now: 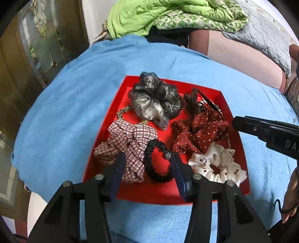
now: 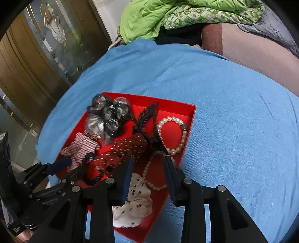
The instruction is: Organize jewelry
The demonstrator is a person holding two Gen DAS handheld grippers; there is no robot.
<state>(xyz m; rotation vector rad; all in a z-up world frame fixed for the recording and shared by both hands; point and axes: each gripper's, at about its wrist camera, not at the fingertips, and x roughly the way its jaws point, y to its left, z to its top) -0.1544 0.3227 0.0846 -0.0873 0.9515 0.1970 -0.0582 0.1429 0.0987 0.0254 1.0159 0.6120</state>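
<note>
A red tray (image 1: 168, 194) lies on a blue cloth and holds hair ties and jewelry. In it are a grey scrunchie (image 1: 155, 101), a plaid scrunchie (image 1: 127, 142), a thin black scrunchie (image 1: 157, 164), a dark red dotted scrunchie (image 1: 198, 134) and a white printed scrunchie (image 1: 216, 164). My left gripper (image 1: 148, 164) hangs open just above the black scrunchie, gripping nothing. The right wrist view shows a pearl bracelet (image 2: 184, 134), a pink bead strand (image 2: 149, 179) and a black comb clip (image 2: 149, 123). My right gripper (image 2: 148, 164) is open over the strand and the white scrunchie (image 2: 136, 201), holding nothing.
The blue cloth (image 2: 233, 130) spreads wide to the right of the tray. Green and patterned fabric (image 1: 168, 16) is piled at the far edge, beside a grey quilt (image 1: 265, 37). A brass-framed glass door (image 2: 46, 56) stands to the left. A person's hand (image 1: 291, 196) shows at the right edge.
</note>
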